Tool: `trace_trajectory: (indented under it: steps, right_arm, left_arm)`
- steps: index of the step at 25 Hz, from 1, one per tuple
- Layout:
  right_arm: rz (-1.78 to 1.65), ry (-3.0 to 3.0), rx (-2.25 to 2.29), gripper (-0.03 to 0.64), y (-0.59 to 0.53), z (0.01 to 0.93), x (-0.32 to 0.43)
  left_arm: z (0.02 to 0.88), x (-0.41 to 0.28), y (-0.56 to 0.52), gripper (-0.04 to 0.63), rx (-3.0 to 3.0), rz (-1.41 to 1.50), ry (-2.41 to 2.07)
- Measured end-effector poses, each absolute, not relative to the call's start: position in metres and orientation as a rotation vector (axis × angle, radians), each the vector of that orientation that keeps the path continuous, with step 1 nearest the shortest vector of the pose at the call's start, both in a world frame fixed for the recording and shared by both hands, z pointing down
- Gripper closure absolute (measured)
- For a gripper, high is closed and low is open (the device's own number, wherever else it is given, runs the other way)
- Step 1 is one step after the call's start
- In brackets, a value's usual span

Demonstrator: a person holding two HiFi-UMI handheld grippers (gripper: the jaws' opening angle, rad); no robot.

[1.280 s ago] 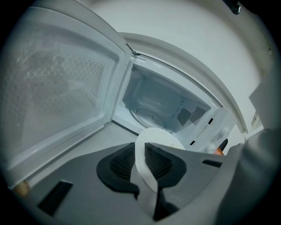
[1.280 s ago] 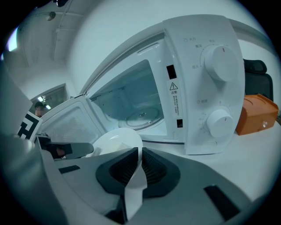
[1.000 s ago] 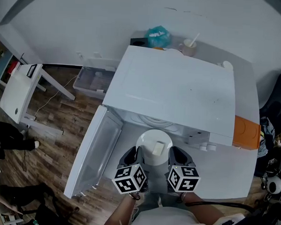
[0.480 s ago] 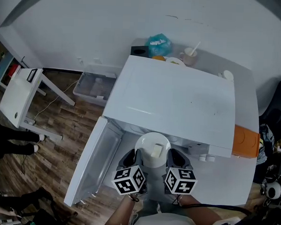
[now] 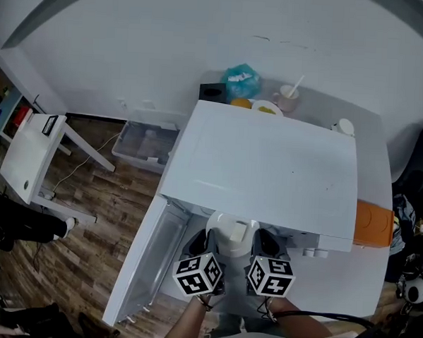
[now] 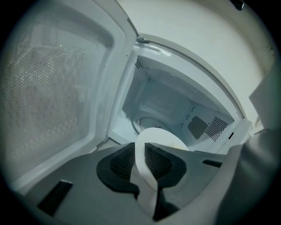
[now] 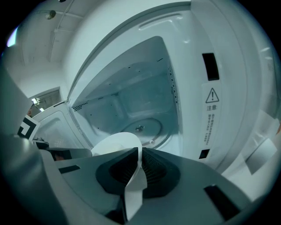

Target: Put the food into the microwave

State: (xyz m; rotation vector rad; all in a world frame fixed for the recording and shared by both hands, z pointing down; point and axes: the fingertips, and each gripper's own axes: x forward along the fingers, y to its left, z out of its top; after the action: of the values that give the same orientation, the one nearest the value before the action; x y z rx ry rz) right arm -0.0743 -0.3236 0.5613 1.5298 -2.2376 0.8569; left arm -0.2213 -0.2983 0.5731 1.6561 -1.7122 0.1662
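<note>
Head view high above the microwave (image 5: 261, 167), facing steeply down, both gripper views close before its open front, facing into its cavity (image 6: 162, 105), all sharing the plate (image 5: 219, 223) there.

White plate (image 5: 225, 224); white microwave (image 5: 268, 168), door (image 6: 44, 101) dotted mesh; teal bag (image 5: 241, 80); brown wood-grain floor (image 5: 103, 219).

A plain white wall (image 5: 133, 47) meets a brown wood-plank floor (image 5: 87, 243). A small white table (image 5: 28, 154) stands at the left, and a clear plastic bin (image 5: 143, 143) sits on the floor against the wall.
</note>
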Motion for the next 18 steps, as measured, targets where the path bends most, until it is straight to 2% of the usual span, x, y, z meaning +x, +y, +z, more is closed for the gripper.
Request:
trace_trajectory:
  steps: [18]
  right_arm:
    - [0.852,-2.199,1.727,0.578,-0.362,0.561,-0.076]
  left_arm:
    - [0.569,-0.226,-0.347,0.525,1.729,0.138,-1.731]
